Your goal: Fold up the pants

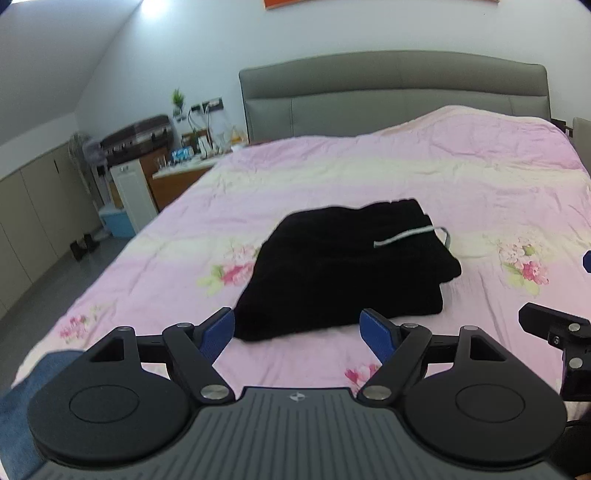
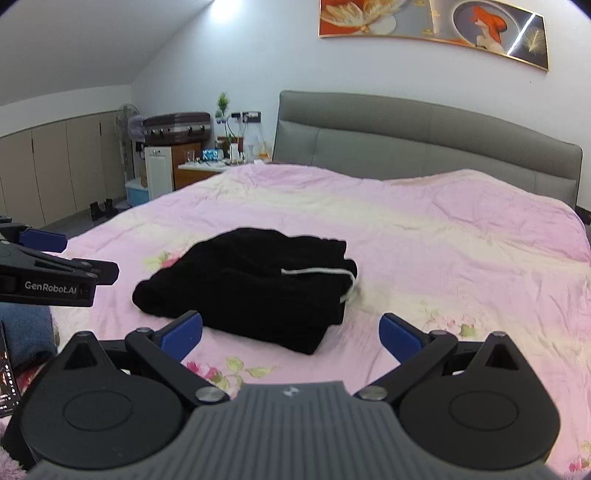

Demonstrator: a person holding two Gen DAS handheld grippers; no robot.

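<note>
Ahead of the jaws, matt black cloth pants (image 1: 343, 266) lie on a crinkled pink cotton bedspread (image 1: 443, 177); headboard (image 1: 391, 92) looks smooth leather.

Folded black pants (image 2: 251, 284) lie on the pink bedspread (image 2: 443, 258) beyond the right gripper's (image 2: 290, 332) spread, empty jaws.

Nightstand clutter (image 2: 221, 155) beside headboard (image 2: 424, 147) too small to identify; wall painting (image 1: 380, 3) above headboard cropped by top edge.
</note>
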